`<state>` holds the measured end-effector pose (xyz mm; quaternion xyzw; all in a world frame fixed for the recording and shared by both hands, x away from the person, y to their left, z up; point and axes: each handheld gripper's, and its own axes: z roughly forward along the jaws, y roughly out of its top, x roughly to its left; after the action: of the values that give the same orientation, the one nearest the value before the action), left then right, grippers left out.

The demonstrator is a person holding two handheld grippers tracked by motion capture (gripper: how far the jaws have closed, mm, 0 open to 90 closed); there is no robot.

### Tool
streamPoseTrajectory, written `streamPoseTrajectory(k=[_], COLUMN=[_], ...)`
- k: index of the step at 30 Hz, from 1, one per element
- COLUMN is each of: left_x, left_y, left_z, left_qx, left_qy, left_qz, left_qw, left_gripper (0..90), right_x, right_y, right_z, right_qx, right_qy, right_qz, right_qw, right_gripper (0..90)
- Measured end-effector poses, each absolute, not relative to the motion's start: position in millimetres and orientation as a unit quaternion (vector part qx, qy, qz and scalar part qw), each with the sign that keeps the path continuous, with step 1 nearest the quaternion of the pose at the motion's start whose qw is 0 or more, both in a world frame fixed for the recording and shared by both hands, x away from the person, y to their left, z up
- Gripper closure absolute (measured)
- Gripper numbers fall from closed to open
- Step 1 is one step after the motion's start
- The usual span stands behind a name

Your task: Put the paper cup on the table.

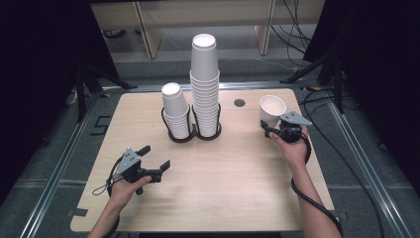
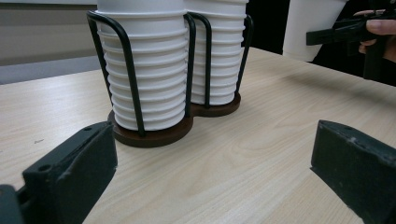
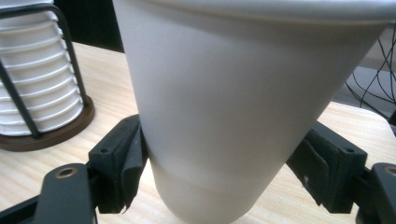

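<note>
White paper cup (image 3: pixel 224 107), a single tapered one with its mouth up, is sitting between the jaws of my right tool (image 1: pixel 274 130), which is gripping it low on its wall on both sides. From that tool, the double black wire holder on brown round bases (image 1: pixel 194 133) is standing well off to its left on the pale wooden worktop (image 1: pixel 223 183), carrying a short stack of white cups (image 1: pixel 175 111) and a taller stack (image 1: pixel 205 82). I am holding my left tool (image 1: pixel 154 157) with its jaws wide apart, gripping nothing, the holder just ahead of it.
</note>
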<state>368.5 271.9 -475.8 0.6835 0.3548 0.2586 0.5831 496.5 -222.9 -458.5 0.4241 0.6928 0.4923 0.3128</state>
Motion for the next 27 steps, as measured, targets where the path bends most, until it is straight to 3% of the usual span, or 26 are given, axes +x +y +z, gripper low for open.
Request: streamPoseTrajectory(k=[27], left_x=[368.8], left_y=[271.3], left_z=[-480.0], left_qx=[0.690], left_qy=[0.362], left_qz=[0.254], left_qw=[0.574], left_gripper=[0.1], right_x=[532.7], right_y=[-221.4], right_z=[-466.2], right_qx=[0.461], right_qy=[0.681], right_qz=[0.476], right_qw=[0.313], right_gripper=[23.4])
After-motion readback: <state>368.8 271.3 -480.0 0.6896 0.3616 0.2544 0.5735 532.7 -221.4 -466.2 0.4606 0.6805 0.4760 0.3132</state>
